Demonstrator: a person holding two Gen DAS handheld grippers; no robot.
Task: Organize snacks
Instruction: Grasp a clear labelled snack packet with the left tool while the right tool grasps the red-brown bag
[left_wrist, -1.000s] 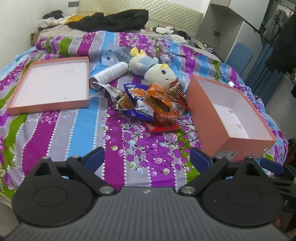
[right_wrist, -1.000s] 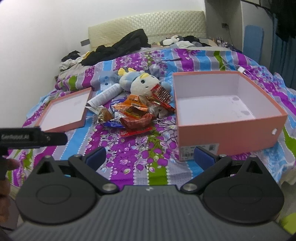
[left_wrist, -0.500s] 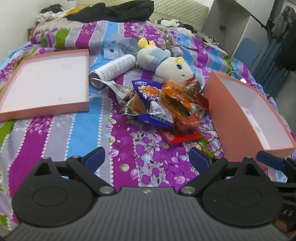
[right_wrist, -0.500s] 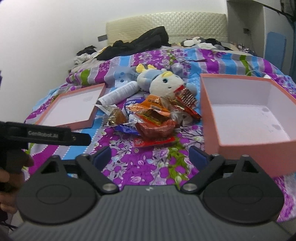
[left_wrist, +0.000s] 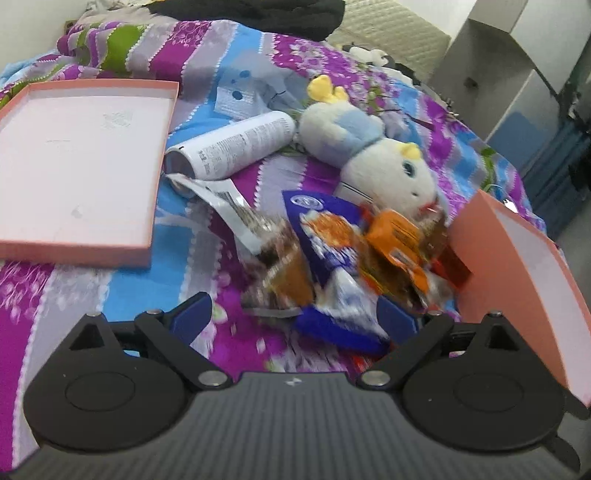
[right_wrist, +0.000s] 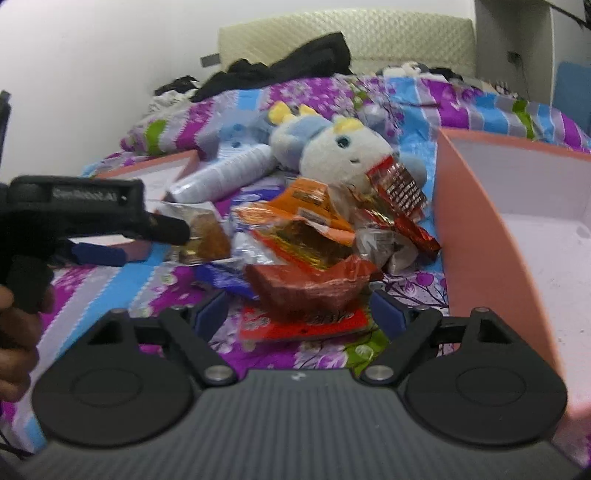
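Snacks (right_wrist: 306, 258) lie heaped on the bed beside the open box (right_wrist: 476, 236), so both tools, right tool (right_wrist: 299, 314) and left tool (left_wrist: 295, 317), hover wide, empty.

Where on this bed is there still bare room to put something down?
Inside the pink box and its shallow lid, both bare. Also the bedspread strip between the lid and the snack pile. Crowded: the pile, white bottle and plush toy.
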